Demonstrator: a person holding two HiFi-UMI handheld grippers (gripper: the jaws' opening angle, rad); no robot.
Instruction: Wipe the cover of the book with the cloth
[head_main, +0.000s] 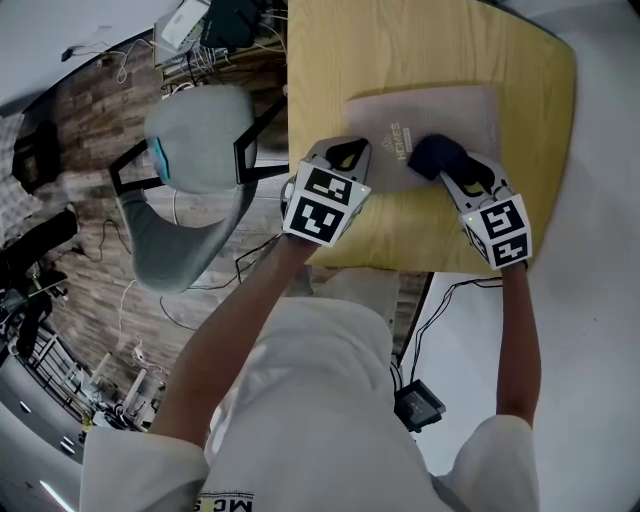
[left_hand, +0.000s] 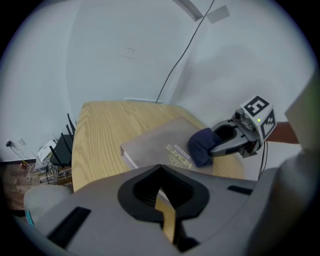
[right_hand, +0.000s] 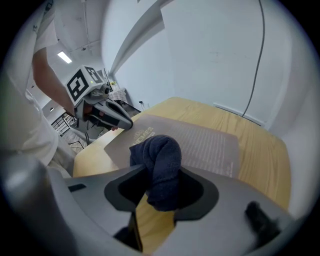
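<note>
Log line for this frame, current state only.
right gripper: shut on cloth | cloth: pressed on book cover | left gripper: shut, empty, at book's left edge | book: flat on table

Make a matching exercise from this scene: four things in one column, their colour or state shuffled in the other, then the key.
Things:
1. cloth
2. book
3. table
4. left gripper

Colour or state:
A. yellowish wood
B. grey, lying flat on the table
C. dark blue, clamped in the right gripper
D. jaws together, nothing between them, at the book's edge

Pairs: 1-C, 2-B, 3-A, 4-D
</note>
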